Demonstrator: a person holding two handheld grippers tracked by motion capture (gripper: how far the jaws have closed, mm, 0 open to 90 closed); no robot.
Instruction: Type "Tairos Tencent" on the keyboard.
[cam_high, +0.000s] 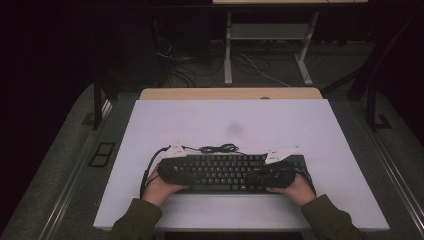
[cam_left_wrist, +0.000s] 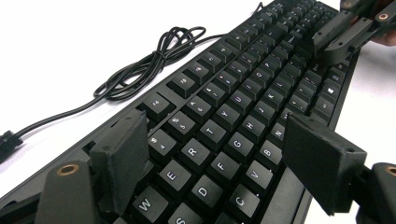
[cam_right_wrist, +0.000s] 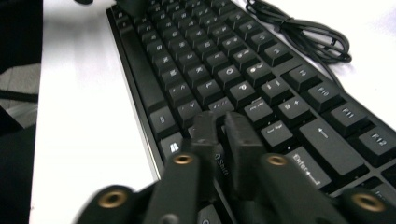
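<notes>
Keyboard (cam_high: 227, 172): flat on the near middle of the white bench (cam_high: 235, 120), its cable (cam_high: 218, 148) coiled just behind it.
Left hand (cam_high: 159, 187): at the keyboard's left end, gripper (cam_left_wrist: 215, 154) low and pointing along the key rows.
Left fingers (cam_left_wrist: 122, 156): wide apart, straddling the keyboard front to back; contact with its edges cannot be told.
Right hand (cam_high: 294, 189): at the keyboard's right end, gripper (cam_right_wrist: 222, 135) angled down over the keys.
Right fingers (cam_right_wrist: 239, 147): a narrow gap, nothing between them, tips over the keys near Shift.
Hidden: both keyboard ends lie under the grippers in the high view.
</notes>
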